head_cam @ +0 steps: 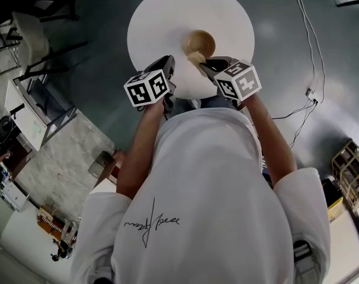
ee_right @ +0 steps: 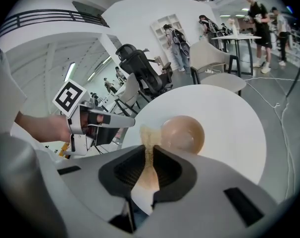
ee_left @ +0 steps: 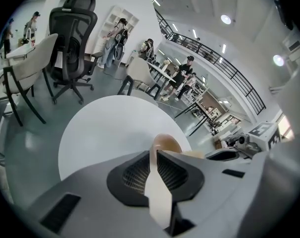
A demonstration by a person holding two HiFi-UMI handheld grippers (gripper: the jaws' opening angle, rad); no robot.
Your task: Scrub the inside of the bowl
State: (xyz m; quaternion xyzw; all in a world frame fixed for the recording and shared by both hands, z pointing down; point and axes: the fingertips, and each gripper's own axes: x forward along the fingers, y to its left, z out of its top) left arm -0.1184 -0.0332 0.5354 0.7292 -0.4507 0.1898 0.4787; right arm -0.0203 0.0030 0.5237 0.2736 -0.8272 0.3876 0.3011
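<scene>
right gripper point(ee_right: 149, 150) clamps a tan scouring pad point(ee_right: 146, 134) at the wooden bowl's point(ee_right: 184, 133) rim on a round white table point(ee_right: 231, 110); left gripper point(ee_left: 155, 155) pinched nearly closed, empty.

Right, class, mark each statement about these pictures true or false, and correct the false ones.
1. The bowl stands on a round white table. True.
2. The left gripper grips the bowl's rim. False: it is apart from the bowl, jaws together on nothing.
3. The right gripper holds a sponge. True.
4. The bowl lies upside down. False: it stands upright, opening upward.
</scene>
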